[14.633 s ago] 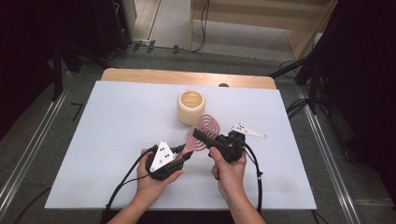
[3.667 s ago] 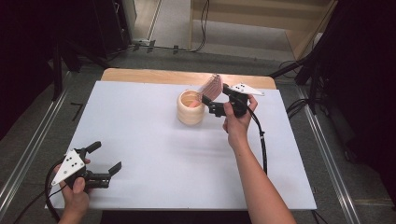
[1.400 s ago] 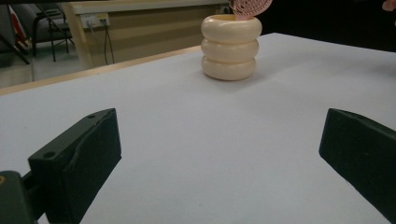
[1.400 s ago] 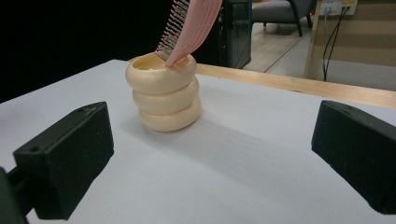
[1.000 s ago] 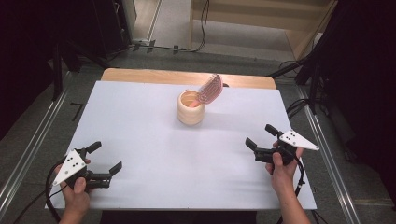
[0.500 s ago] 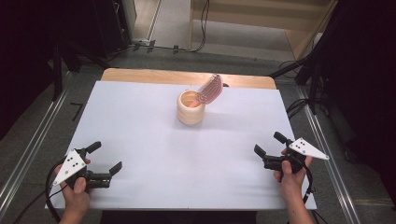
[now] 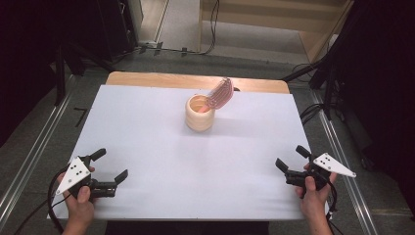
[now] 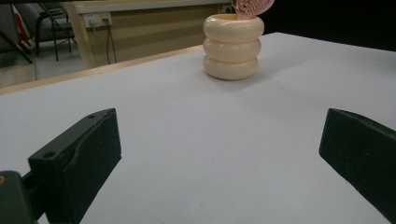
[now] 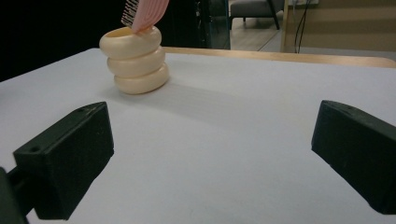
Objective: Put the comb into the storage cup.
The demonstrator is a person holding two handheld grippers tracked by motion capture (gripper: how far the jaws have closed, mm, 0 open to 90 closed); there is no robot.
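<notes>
Left tongs [image 7: 111, 165]: I have them at the near left corner of the bench [image 7: 147, 127], jaws spread wide, nothing between them
Left gripper view: my two black jaws stand far apart over bare white bench, the cup beyond them
Cup [image 7: 199, 113]: cream, ribbed in three rings, upright, toward the far middle of the bench
Brush [image 7: 219, 94]: pink, standing in the cup, leaning out over its right rim
Right tongs [image 7: 292, 160]: near right corner, jaws wide apart and empty, well apart from the cup
</notes>
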